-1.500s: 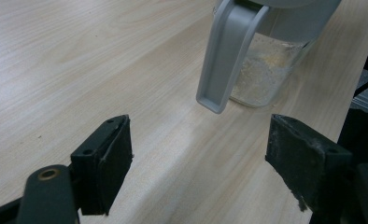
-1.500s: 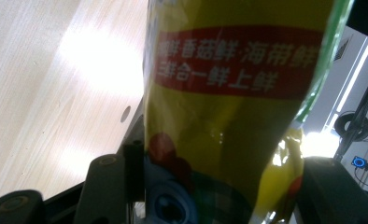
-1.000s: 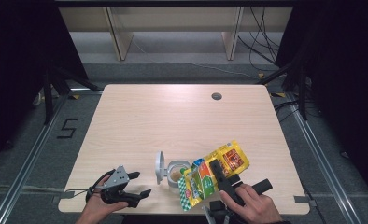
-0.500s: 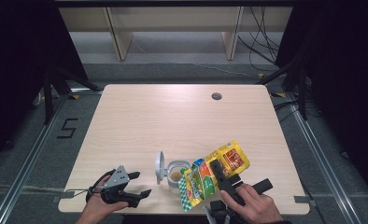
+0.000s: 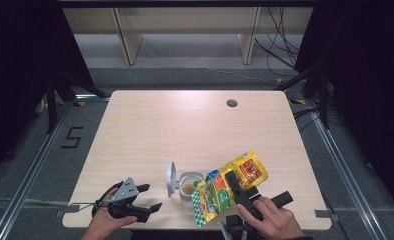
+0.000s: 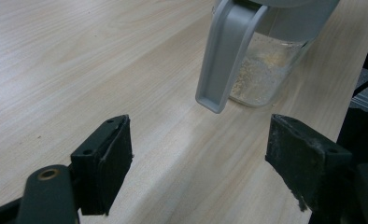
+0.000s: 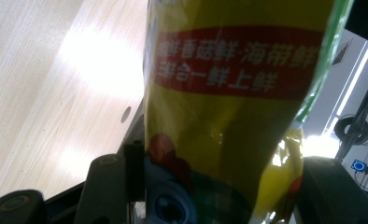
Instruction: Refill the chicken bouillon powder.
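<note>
The left gripper (image 5: 144, 197) rests on the table (image 5: 185, 125) with jaws spread, nothing between them. Just ahead of it stands a clear jar (image 5: 189, 185), lid flipped open. Beside that, the right gripper (image 5: 240, 189) pinches a yellow pouch (image 5: 230, 182), seemingly tilted over the jar.

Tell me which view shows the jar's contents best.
The left gripper view: the jar stands close ahead, its clear wall showing pale granules at the bottom, behind the hanging lid. The high view shows it small, from above, beside the pouch. In the right gripper view the pouch blocks the sight.
</note>
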